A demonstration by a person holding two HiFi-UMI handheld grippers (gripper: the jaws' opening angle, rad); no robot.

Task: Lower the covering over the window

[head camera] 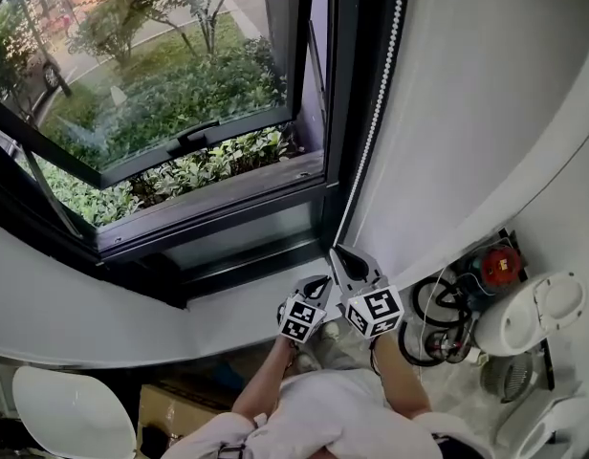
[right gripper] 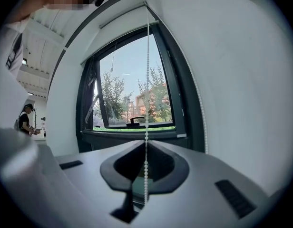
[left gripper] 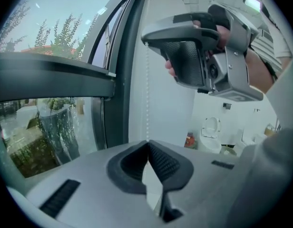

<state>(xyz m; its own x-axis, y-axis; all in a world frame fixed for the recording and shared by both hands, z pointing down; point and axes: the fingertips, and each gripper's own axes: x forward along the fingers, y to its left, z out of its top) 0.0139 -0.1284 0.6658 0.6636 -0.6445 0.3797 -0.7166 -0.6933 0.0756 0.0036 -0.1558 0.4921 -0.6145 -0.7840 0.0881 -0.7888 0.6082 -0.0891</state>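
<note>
**Both grippers clamped on the bead chain beside the window**

We see the right gripper with its fingers pinched together on the bead chain, which rises straight from the fingertips in front of the window. The left gripper sits just below it, fingers closed as well, with the same strand dropping into their tips. Beyond the fingertips the sash is tilted outward over the shrubs. We cannot make out the covering. A second strand hangs to the right of the right fingers along the dark frame. Behind the fingers, low on the right, are a toilet and coiled cables. A white chair stands low on the left.
</note>
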